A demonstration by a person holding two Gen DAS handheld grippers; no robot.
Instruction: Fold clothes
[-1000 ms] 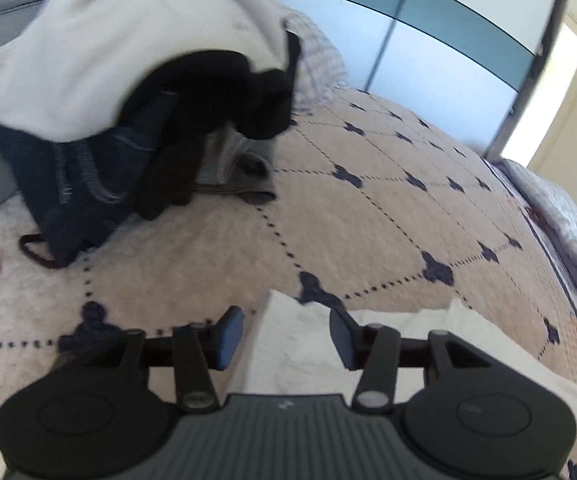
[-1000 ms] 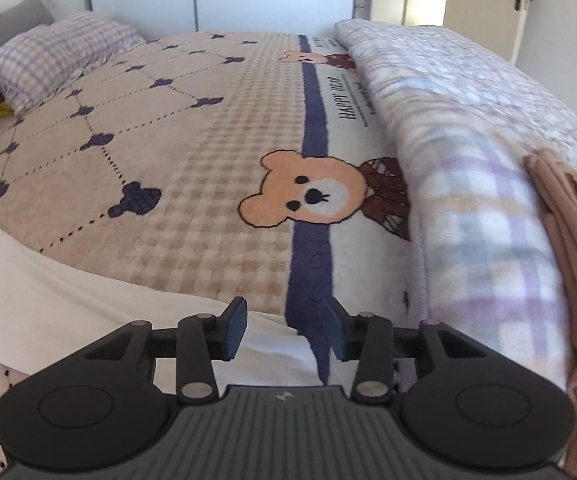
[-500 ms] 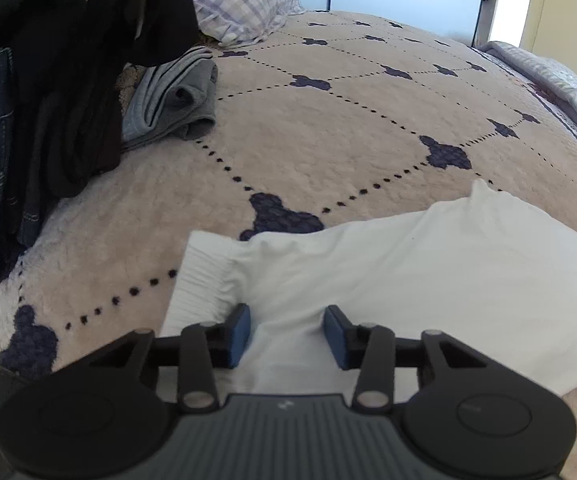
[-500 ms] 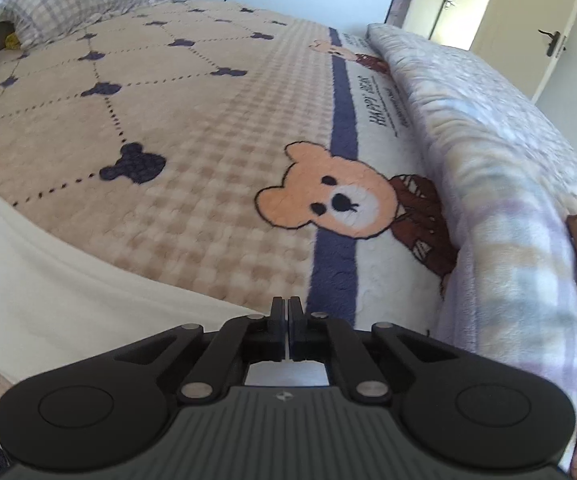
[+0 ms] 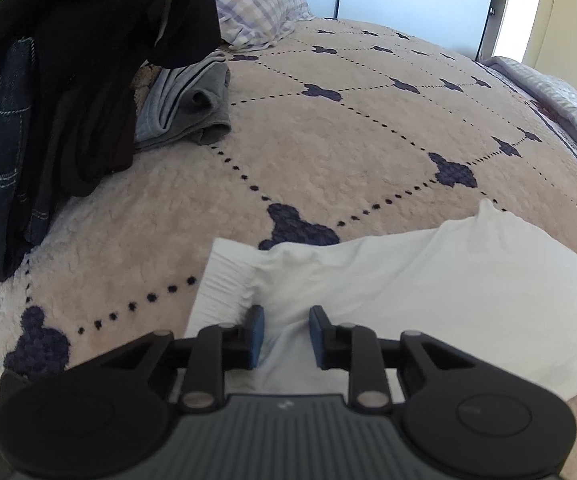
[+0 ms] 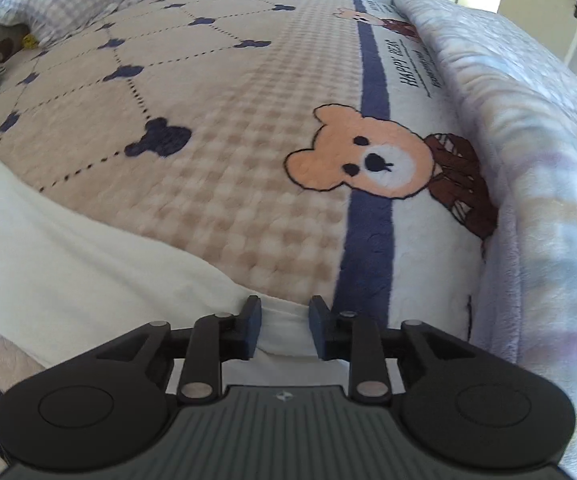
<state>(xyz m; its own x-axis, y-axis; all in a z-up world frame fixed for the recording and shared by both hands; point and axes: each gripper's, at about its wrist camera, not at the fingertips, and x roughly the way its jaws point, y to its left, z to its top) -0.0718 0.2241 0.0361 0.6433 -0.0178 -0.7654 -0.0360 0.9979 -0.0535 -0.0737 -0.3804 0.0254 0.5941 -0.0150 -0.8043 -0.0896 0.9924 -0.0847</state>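
Nearest in the left wrist view, the left hand-held gripper [image 5: 284, 334] points down at a white garment [image 5: 428, 292] spread flat on the bed [image 5: 328, 160]. Its jaws are closing with a fold of the white cloth between them, just beside the ribbed band at the garment's end; the blue pads do not clearly press the cloth. In the right wrist view, the right hand-held gripper [image 6: 284, 326] sits over the other end of the white garment [image 6: 68, 248], its jaws opening with the cloth's edge between them, gaps showing on both sides.

Past the garment lies the beige bear-print blanket [image 6: 228, 160], with a bear face [image 6: 364, 160] beside a blue stripe. Further left, a folded grey garment [image 5: 192, 108] rests next to a dark heap of clothes [image 5: 68, 80] with denim at its side. A checked pillow [image 5: 256, 4] lies farthest back, and a pale checked quilt [image 6: 528, 160] runs along the right.
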